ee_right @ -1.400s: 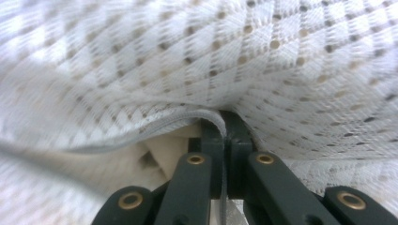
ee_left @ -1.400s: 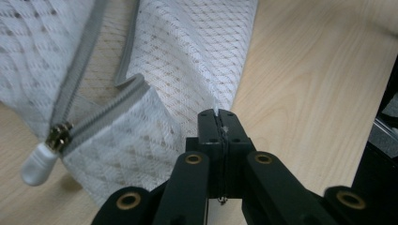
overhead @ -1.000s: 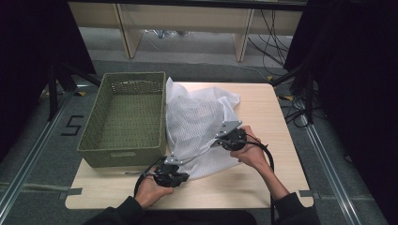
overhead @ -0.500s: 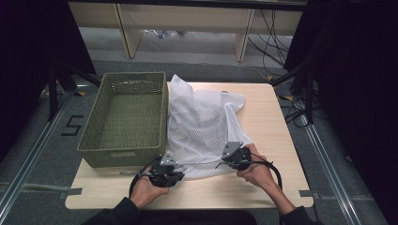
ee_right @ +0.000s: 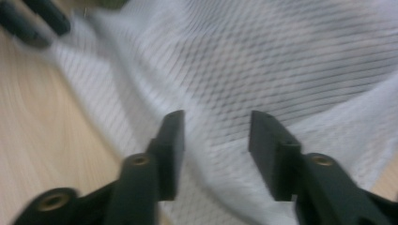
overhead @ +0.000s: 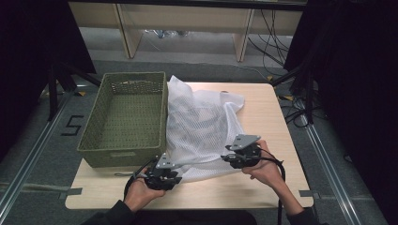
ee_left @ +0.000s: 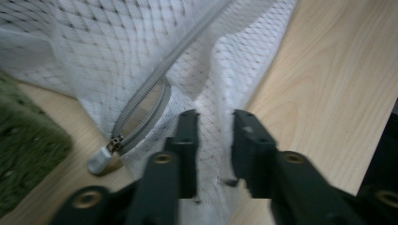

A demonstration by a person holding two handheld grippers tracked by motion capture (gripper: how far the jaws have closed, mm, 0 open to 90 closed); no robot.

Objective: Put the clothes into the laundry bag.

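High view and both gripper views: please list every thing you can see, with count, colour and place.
Mesh bag: one, white, spread on the table right of the basket, far corner against the basket rim.
Zipper: one, grey, on the bag edge near the left tool, partly open; white pull on the table.
Basket: one, olive green, woven, left part of the table.
Table: one, light wood.
Left tool: one, black, at the bag's near edge; jaws just opening, mesh between them.
Right tool: one, black, at the bag's near right edge; jaws just opening over the mesh.

Grey floor (overhead: pixel 56 154) with metal rails (overhead: pixel 328 154), wooden shelving (overhead: pixel 183 23) behind
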